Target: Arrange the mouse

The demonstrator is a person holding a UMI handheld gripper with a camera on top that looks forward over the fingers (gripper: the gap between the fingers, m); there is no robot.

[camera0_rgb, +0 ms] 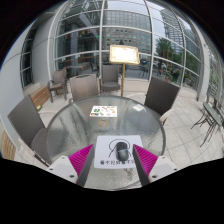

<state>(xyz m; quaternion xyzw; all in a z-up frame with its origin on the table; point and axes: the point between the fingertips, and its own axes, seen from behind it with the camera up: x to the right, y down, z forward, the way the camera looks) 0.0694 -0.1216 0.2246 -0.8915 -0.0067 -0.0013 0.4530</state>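
Mouse (121, 151) sits on a white sheet (113, 163) at the near edge of your round glass bench (70, 128), between the claw (114, 158) fingers with gaps on both sides. Claw is spread wide, holding nothing. A booklet (103, 110) lies at the bench's far side.

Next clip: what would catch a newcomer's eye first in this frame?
Probably the dark mouse on a white sheet lying between the open gripper's pink-padded fingers, on a round glass table. Beyond it lies a small printed card, with chairs around and a tall glass facade behind.
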